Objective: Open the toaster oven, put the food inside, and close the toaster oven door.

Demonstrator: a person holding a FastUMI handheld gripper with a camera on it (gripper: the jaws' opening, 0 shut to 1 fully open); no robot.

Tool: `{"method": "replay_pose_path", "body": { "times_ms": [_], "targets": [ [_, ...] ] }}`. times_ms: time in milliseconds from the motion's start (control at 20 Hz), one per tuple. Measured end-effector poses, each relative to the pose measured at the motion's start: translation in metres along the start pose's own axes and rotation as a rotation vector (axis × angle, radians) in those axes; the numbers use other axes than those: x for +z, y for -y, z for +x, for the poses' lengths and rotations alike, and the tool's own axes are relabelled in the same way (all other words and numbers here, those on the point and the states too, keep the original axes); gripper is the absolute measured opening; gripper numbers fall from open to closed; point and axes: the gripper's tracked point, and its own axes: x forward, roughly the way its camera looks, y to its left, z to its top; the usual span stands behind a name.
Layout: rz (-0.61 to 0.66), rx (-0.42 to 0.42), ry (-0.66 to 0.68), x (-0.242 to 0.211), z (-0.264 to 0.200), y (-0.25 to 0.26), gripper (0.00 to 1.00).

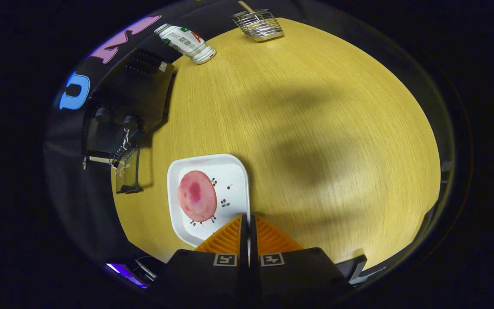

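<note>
Ribbed orange fingers (230, 236), black gripper (248, 221) body, two square black-and-white markers

Round wood-grain table (315, 128) taking up most of the scene. Wire rack holder (259, 24) sitting at the table's far edge, a wooden stick poking up out of it. White can with green and red print (185, 42) lying on its side near the table's far edge, well apart from the wire rack.
</note>
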Motion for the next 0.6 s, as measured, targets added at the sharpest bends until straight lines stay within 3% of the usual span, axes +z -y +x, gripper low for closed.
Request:
{"method": "replay_pose_path", "body": {
  "times_ms": [350, 600],
  "targets": [
    [0.079, 0.064, 0.087, -0.019, -0.02, -0.029, 0.05],
    [0.272, 0.17, 0.133, -0.042, -0.035, -0.063, 0.05]
  ]
}}
